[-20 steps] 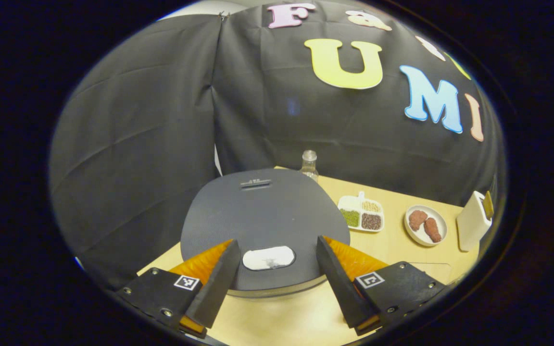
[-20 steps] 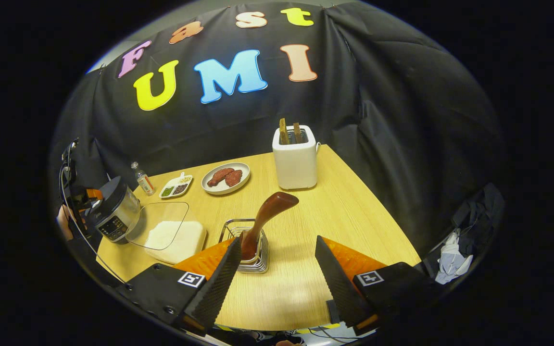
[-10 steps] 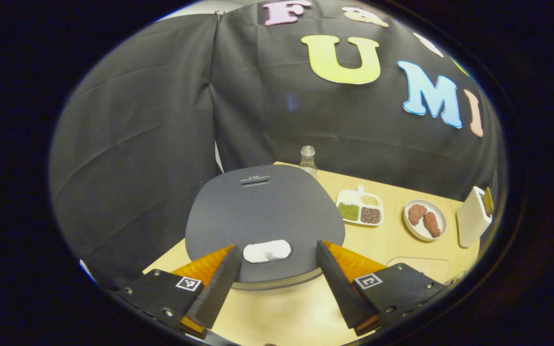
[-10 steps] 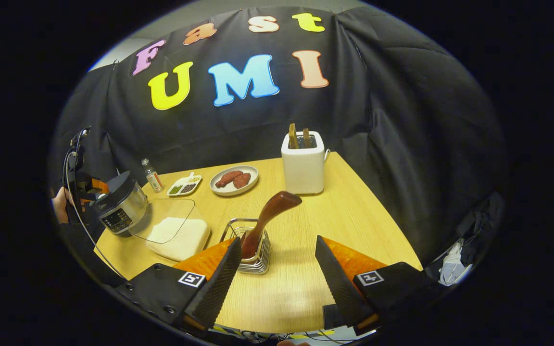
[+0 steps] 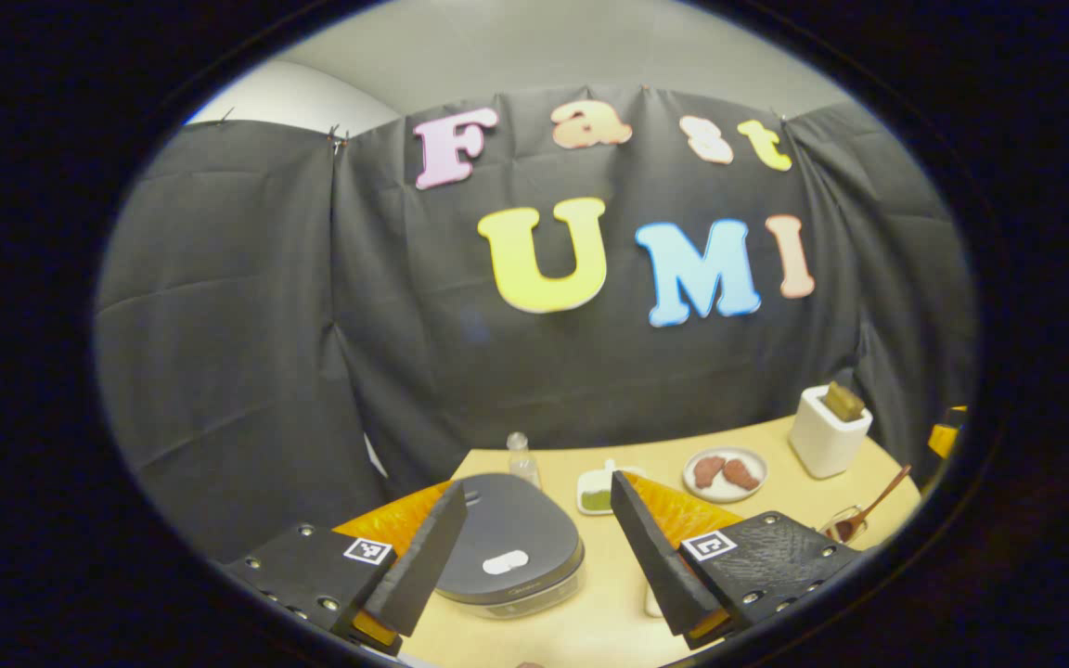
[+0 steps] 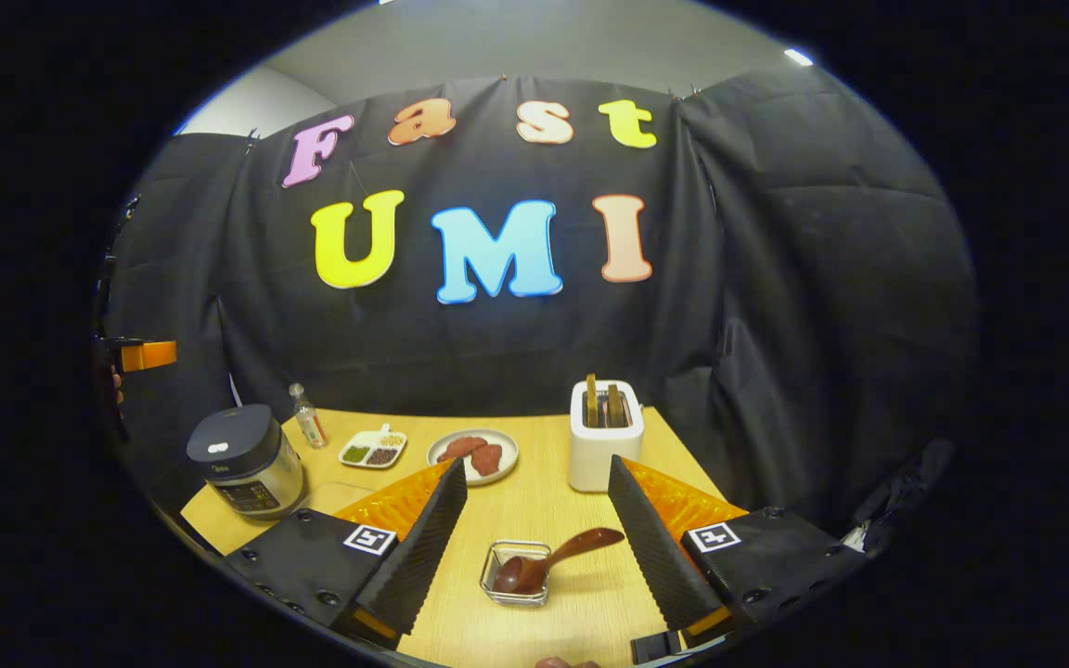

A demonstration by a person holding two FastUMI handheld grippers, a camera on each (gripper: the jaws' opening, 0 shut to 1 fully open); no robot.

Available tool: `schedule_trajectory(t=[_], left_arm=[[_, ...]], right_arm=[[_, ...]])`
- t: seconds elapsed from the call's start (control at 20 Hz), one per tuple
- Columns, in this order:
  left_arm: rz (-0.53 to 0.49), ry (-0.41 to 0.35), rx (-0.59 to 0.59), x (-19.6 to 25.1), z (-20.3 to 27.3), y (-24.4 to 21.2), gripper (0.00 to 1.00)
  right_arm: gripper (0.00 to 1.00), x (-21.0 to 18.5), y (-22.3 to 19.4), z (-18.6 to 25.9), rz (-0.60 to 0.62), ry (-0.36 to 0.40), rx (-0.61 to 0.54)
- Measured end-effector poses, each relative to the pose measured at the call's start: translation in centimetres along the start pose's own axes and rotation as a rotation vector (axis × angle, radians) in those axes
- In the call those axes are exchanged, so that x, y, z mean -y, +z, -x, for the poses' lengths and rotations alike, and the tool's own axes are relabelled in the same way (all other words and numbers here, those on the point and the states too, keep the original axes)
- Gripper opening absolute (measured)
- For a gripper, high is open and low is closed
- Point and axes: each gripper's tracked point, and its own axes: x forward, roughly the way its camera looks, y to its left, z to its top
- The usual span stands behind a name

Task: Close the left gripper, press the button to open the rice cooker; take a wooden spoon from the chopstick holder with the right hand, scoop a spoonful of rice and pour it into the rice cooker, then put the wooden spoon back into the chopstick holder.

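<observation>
Left gripper (image 5: 534,557), fingers spread wide and holding nothing, raised above the cooker (image 5: 507,552); lid down, pale button (image 5: 505,561) on its near edge. Right gripper (image 6: 534,547), fingers likewise wide and empty, above the wire holder (image 6: 516,575) on the worktop (image 6: 534,501). The wooden spoon (image 6: 553,558) rests in the holder, handle leaning right. Cooker (image 6: 242,459) stands well left of the holder, at the worktop's left edge.

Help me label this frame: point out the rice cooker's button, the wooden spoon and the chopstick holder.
button (image 5: 506,562), left gripper view, middle of the pale oval.
wooden spoon (image 6: 581,544), right gripper view, mid-handle.
chopstick holder (image 6: 495,590), right gripper view, front wire rim.
</observation>
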Motion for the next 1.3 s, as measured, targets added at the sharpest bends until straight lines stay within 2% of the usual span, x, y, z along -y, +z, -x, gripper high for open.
schedule_trajectory(t=[0.15,0.2,0.25,0.3,0.35,0.5,0.65,0.7,0.75,0.9,0.95,1.0,1.25,1.3], left_arm=[[0.084,-0.072,0.068,-0.3,3.5,3.1,0.99],[0.074,-0.088,0.092,-0.9,4.5,3.7,0.99],[0.058,-0.077,0.104,-2.0,5.0,3.9,0.99],[0.053,-0.066,0.096,-3.0,5.4,3.6,0.99],[0.049,-0.072,0.09,-3.2,5.8,3.0,0.99],[0.038,-0.059,0.117,-3.4,6.3,3.3,0.99],[0.124,-0.05,0.114,-1.5,7.2,2.4,0.99],[0.146,-0.034,0.106,-1.1,7.2,1.9,0.99],[0.156,-0.018,0.103,-0.7,7.3,1.6,0.97],[0.139,0.027,0.088,0.5,7.9,1.4,0.98],[0.134,0.027,0.088,1.0,7.9,1.3,0.99],[0.136,0.028,0.079,1.5,8.0,1.3,0.99],[0.132,0.031,0.09,2.2,7.3,1.7,0.99],[0.132,0.023,0.091,2.3,7.1,1.7,0.99]], right_arm=[[0.98,-1.5,3.5,2.7,0.012,-0.014,0.054],[0.94,-1.2,4.4,3.7,0.023,-0.036,0.075],[0.99,-1.0,5.1,5.0,0.032,-0.053,0.092],[0.94,-0.9,5.3,5.9,0.037,-0.062,0.102],[0.99,-0.7,5.4,6.7,0.042,-0.069,0.105],[0.99,0.8,5.2,7.2,0.077,-0.115,0.117],[0.99,-0.1,5.1,5.0,0.019,-0.068,0.101],[0.95,0.0,5.5,4.2,0.014,-0.044,0.105],[0.99,0.2,6.2,3.3,0.025,-0.02,0.12],[0.99,1.0,7.0,1.9,0.104,0.033,0.114],[0.94,1.3,7.6,1.6,0.125,0.043,0.126],[0.99,1.6,7.9,1.3,0.133,0.047,0.131],[0.99,2.3,7.0,1.4,0.053,0.01,0.106],[0.94,2.3,6.7,1.8,0.031,0.004,0.098]])
